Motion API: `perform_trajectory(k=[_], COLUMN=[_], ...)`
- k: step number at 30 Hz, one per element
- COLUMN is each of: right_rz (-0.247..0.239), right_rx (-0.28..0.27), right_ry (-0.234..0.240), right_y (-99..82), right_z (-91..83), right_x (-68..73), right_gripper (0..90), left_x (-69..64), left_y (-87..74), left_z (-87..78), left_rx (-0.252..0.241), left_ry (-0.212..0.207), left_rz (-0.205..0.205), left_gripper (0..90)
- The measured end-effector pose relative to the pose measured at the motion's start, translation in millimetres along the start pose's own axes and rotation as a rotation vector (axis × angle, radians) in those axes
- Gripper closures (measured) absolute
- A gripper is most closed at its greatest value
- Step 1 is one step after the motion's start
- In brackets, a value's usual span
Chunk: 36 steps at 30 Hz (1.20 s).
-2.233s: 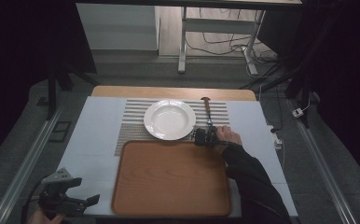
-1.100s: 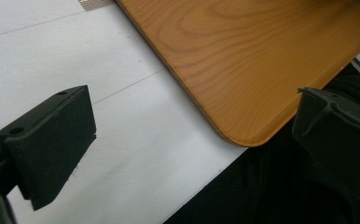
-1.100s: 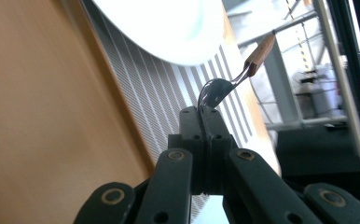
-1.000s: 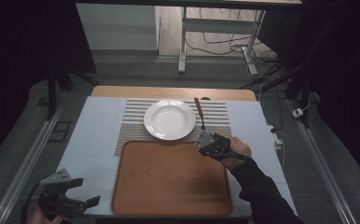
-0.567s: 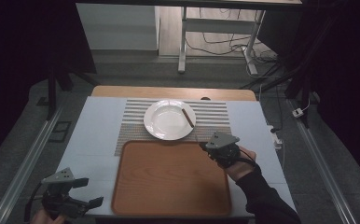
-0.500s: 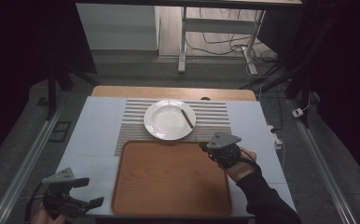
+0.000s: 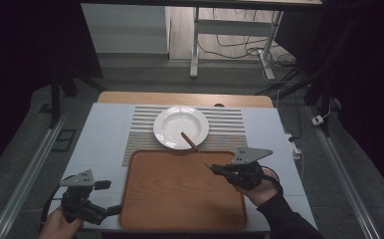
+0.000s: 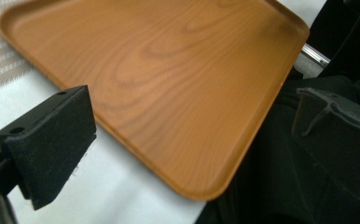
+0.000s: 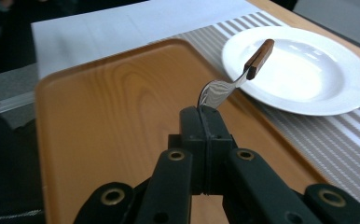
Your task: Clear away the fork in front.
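Observation:
My right gripper [image 7: 215,169] hovers over the right part of the brown wooden tray [image 7: 180,199], shut on the metal end of a utensil [image 7: 192,144]. The utensil's brown wooden handle [image 9: 257,58] points up and away over the near rim of the white plate [image 7: 172,124]. In the right gripper view the jaws [image 9: 204,116] are pressed together on the metal end, with the tray [image 9: 113,116] beneath and the plate [image 9: 308,70] beyond. My left gripper [image 7: 109,197] is open at the tray's near left corner, with nothing between its pads [image 8: 52,144].
The plate rests on a striped placemat [image 7: 230,122] lying on a white sheet [image 7: 100,139] that covers the table. The tray [image 8: 169,84] lies with one end on the mat. A table leg frame [image 7: 195,45] stands beyond the far edge.
The right gripper has drawn back toward the near side over the tray and swung the utensil, so its handle now points left over the plate. The left gripper has shifted slightly right.

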State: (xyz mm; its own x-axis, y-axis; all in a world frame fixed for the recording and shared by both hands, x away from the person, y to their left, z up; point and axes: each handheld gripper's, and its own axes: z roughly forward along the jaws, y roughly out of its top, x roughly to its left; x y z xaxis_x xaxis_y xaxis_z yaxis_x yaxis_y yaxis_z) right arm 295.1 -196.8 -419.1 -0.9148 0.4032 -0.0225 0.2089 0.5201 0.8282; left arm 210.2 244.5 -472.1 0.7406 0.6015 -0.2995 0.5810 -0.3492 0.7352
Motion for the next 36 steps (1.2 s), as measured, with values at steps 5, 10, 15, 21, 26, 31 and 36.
perform_trajectory(k=[5,10,15,21,26,31,36], right_rz=[0.001,0.002,0.007,-0.014,-0.028,-0.066,-0.093], right_rx=[-0.006,-0.018,-0.027,-0.01,0.002,0.021,0.025], right_ry=[0.05,0.097,0.153,0.223,0.278,0.349,0.396], right_y=[-2.9,-6.0,-10.2,-14.2,-15.3,-16.1,-15.6], right_z=[-4.3,-7.1,-7.7,-4.9,-2.2,3.5,4.5], right_x=[8.1,15.5,23.8,34.8,39.4,49.2,53.1], right_gripper=[89.5,89.6,89.6,89.6,89.6,89.6,89.6], left_x=[2.6,3.9,1.6,-2.6,-6.0,-16.5,-25.8], left_y=[17.8,39.3,59.2,80.7,97.0,111.4,114.1], left_z=[8.9,20.3,34.4,56.2,77.2,104.9,117.8], left_rx=[0.0,0.026,0.051,0.106,0.156,0.238,0.314], left_ry=[-0.005,-0.022,-0.031,-0.046,-0.095,-0.154,-0.237], left_rz=[0.037,0.082,0.139,0.222,0.308,0.446,0.585], left_gripper=[0.0,0.0,0.0,0.0,0.0,0.4,13.5])
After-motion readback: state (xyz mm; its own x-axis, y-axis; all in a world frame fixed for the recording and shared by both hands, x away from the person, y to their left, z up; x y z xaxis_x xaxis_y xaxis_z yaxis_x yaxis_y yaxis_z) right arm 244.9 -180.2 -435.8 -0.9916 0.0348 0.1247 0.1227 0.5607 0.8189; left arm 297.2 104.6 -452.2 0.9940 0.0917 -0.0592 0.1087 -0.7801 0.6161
